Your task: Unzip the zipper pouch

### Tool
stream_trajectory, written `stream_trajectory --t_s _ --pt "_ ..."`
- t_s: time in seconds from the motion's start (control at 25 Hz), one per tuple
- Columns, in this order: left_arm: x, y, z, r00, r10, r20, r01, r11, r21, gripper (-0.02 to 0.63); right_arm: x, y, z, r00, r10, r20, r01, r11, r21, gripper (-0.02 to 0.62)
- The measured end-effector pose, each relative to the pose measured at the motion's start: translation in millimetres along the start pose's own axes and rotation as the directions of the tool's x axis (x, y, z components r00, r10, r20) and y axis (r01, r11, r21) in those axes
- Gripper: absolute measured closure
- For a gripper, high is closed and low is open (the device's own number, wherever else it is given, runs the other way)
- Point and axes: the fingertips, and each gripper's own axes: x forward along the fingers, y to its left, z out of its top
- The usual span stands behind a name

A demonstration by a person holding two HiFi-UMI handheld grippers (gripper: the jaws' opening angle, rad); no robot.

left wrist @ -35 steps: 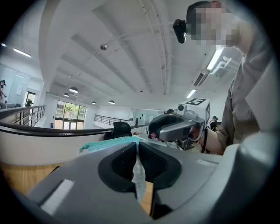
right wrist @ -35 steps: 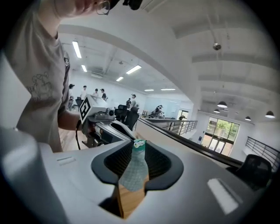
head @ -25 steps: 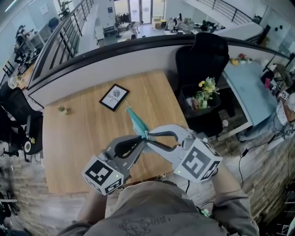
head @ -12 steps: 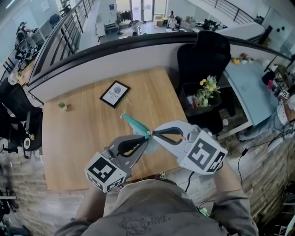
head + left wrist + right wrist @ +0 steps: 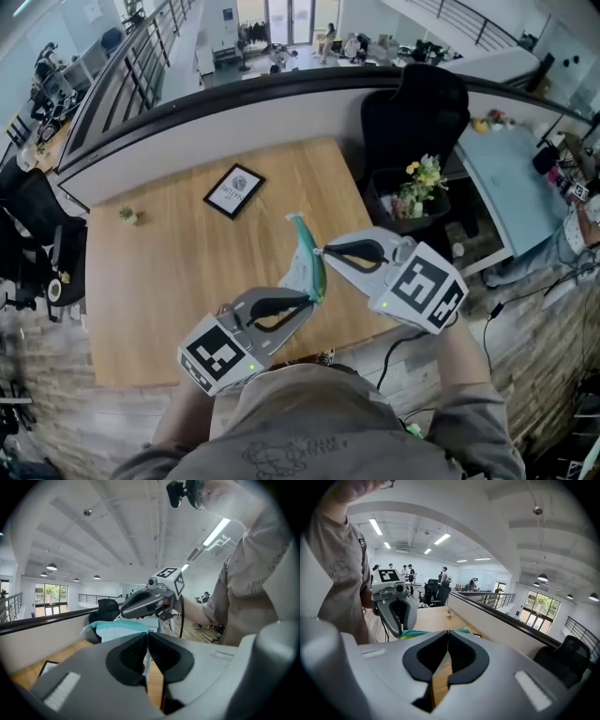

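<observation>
Zipper pouch (image 5: 307,255) hangs in the air above the wooden surface (image 5: 187,272), just right of the middle of the head view, stretched between the two grippers. The left gripper (image 5: 312,298) has its fingers on the pouch's lower end. They have just been closing, and in the left gripper view they stand nearly together with a thin edge of the pouch pinched in the slit between them. The right gripper (image 5: 325,251) meets the pouch higher up, along its teal edge. Its fingers are pressed fully together there, with teal fabric showing just past their tips in the right gripper view. Whether they pinch the zipper pull itself is too small to tell.

Both forearms rise from the bottom edge of the head view. The left gripper lies at lower centre, its marker cube toward the lower left, and it points up and to the right. The right gripper lies at centre right, its cube further right, and it points left toward the pouch. The two sets of fingertips sit near each other, the right ones above the left ones in the frame.

The pouch is small and soft, with a pale, almost white body and a teal band along the zipper side. It stands roughly on end and bows in a gentle curve, its upper tip free above the right gripper.
</observation>
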Motion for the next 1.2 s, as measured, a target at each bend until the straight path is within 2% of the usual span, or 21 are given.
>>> stream_trajectory --t_s 0.12,0.24,0.36,0.52,0.64,0.8,1.0,1.12,1.2 --pt "-5.2 -3.9 -0.1 1.0 -0.017 0.004 0.017 1.0 0.023 0.591 -2.1 -15.6 -5.2 0.999 -0.034 0.01 0.034 0.999 0.01 0.582" --pt "-4.7 -13.5 3.5 0.999 -0.042 0.019 0.042 0.999 -0.012 0.591 -7.8 -35.5 -13.0 0.997 -0.072 0.026 0.071 0.996 0.061 0.582" --pt "-1.8 -22.4 3.2 0.997 -0.071 0.02 0.071 0.997 -0.019 0.591 -14.8 -64.7 -27.7 0.989 -0.15 0.013 0.148 0.982 0.116 0.582" --pt "-6.1 -12.9 -2.7 0.998 -0.045 0.031 0.047 0.997 -0.054 0.591 -13.8 -74.9 -38.7 0.987 -0.155 0.035 0.143 0.965 0.219 0.58" --pt "-11.9 0.0 -9.0 0.999 -0.024 0.032 0.025 0.999 -0.036 0.591 -8.5 -73.7 -42.1 0.985 -0.168 0.027 0.158 0.963 0.218 0.58" --pt "-14.9 15.1 -0.9 0.997 0.045 0.068 -0.039 0.996 -0.086 0.589 -9.4 -80.1 -38.5 0.977 -0.208 0.046 0.194 0.957 0.214 0.577" --pt "-23.2 42.0 13.7 0.983 0.15 0.102 -0.14 0.985 -0.1 0.589 -20.2 -91.8 -14.5 0.952 -0.267 0.153 0.226 0.944 0.242 0.577" --pt "-32.1 61.6 24.7 0.965 0.23 0.127 -0.218 0.97 -0.104 0.589 -28.2 -91.3 2.6 0.938 -0.277 0.211 0.223 0.943 0.248 0.577" --pt "-42.1 76.6 34.2 0.945 0.294 0.144 -0.282 0.954 -0.098 0.589 -35.7 -90.6 16.6 0.92 -0.303 0.248 0.241 0.938 0.25 0.577"
